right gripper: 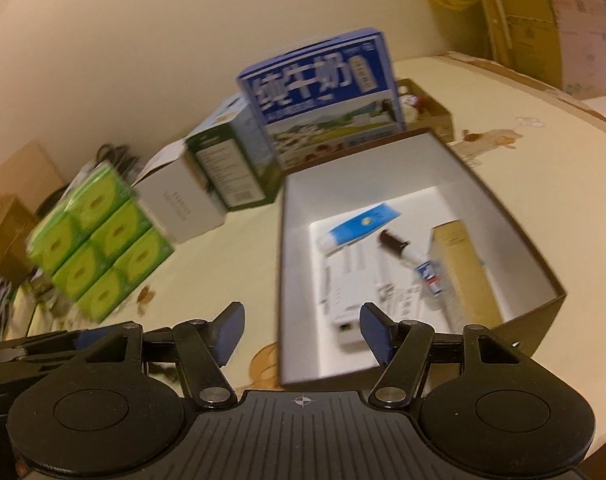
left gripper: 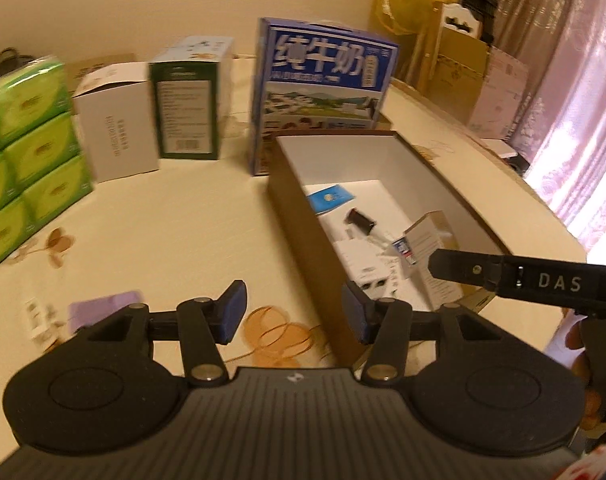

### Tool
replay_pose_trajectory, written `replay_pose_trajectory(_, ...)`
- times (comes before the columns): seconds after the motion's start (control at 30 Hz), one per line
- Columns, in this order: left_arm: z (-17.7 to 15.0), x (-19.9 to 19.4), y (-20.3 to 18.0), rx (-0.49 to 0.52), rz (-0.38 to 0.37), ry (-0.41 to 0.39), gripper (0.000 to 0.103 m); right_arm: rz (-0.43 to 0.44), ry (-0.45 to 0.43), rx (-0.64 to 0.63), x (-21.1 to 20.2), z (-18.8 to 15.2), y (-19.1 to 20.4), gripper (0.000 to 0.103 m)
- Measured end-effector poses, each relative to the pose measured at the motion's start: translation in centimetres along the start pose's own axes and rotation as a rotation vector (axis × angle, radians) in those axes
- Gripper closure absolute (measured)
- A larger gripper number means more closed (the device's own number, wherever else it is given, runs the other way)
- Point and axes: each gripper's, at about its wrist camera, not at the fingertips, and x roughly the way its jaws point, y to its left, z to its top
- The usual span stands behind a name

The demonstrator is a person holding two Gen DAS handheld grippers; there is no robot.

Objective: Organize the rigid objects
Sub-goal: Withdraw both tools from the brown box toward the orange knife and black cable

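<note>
The green tissue packs (left gripper: 27,152) were cut off by the left edge in the left wrist view and smeared by motion blur in both views. Small white items (left gripper: 37,314) at the table's near left were too blurred to identify. Inside the brown box (right gripper: 515,232), the near wall hid part of the floor, and the white pieces (right gripper: 355,300) there could not be told apart. Print on the white carton (left gripper: 115,124) was unreadable. The low box behind the blue milk carton (right gripper: 323,92) held blurred, unidentifiable contents.

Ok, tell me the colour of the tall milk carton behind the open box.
Blue, with white lettering; the milk carton shows best in the left wrist view.
</note>
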Motion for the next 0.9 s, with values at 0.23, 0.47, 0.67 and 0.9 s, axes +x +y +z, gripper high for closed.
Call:
replay_pose_trajectory(0.23, -3.0, -3.6, 2.9, -0.038, 0.08, -0.014, 0.055, 0.047, 0.05, -0.073, 0.0, -2.6, 3.9, 0.042)
replay_pose_trajectory(0.47, -6.5, -6.1, 5.5, -0.075, 0.133, 0.013, 0.055, 0.09, 0.133, -0.144, 1.3, -6.2, 7.1, 0.042)
replay_pose_trajectory(0.67, -9.5, -6.9, 7.8, -0.126, 0.181, 0.055, 0.055, 0.108, 0.193, -0.189, 2.7, -8.6, 8.6, 0.042)
replay_pose_trajectory(0.9, -11.6, -6.9, 9.6, -0.168, 0.211, 0.092, 0.055, 0.112, 0.246, -0.231, 4.4, -10.4, 9.6, 0.042)
